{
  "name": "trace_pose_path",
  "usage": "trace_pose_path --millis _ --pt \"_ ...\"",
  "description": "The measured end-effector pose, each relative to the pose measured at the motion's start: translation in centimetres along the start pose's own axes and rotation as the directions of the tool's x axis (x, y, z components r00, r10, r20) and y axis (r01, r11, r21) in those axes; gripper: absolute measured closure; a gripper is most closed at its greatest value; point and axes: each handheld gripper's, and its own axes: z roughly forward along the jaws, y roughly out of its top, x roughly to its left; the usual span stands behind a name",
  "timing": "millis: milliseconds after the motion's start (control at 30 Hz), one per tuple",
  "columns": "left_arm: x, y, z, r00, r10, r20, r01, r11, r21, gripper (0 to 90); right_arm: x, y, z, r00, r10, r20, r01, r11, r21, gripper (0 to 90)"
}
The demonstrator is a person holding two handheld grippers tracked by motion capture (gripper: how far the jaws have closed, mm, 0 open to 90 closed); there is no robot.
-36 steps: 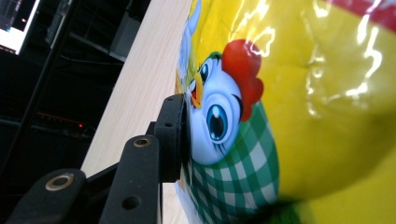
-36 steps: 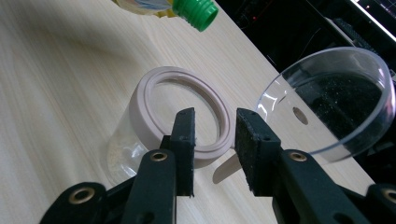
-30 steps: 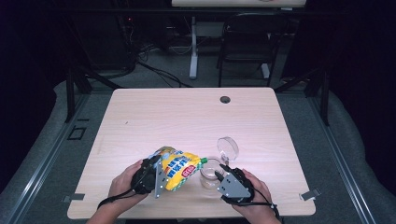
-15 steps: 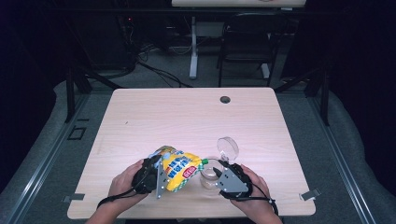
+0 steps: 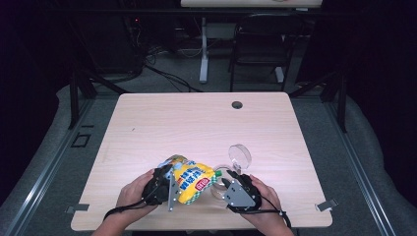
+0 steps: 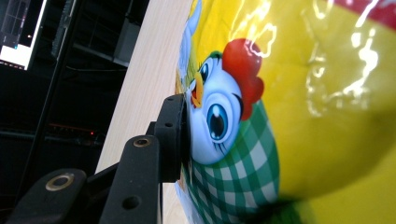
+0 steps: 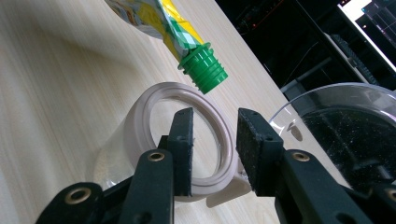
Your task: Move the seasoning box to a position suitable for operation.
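The pale wooden table (image 5: 162, 123) has a small dark round hole (image 5: 237, 104) near its far edge. Behind the table a black chair (image 5: 258, 44) stands on the grey floor (image 5: 373, 172), beside a white table leg (image 5: 203, 54).

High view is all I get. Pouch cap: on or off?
Observer: On. The right gripper view shows a green ribbed cap on the pouch, pointing down by the far side of the container's rim.
Operator: Right jaws on that container yet?
Observer: The right gripper has its jaws apart, astride the near side of the rim. I cannot tell whether they touch it.
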Motion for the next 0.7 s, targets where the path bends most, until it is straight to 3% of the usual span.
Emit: trace_pose_path --millis 267,700 --pt "-0.07 0.16 0.31 1.0000 0.007 -0.003 -0.007 1.0000 0.004 62.6 0.05 -0.10 0.15 0.9995 -0.019 0.025 0.019 1.000 -0.004 65.8" --pt "0.09 0.28 0.29 0.9986 0.045 -0.026 -0.045 0.9988 0.019 62.6 0.42 0.42 0.38 0.9921 -0.111 0.060 0.111 0.994 -0.007 64.4"
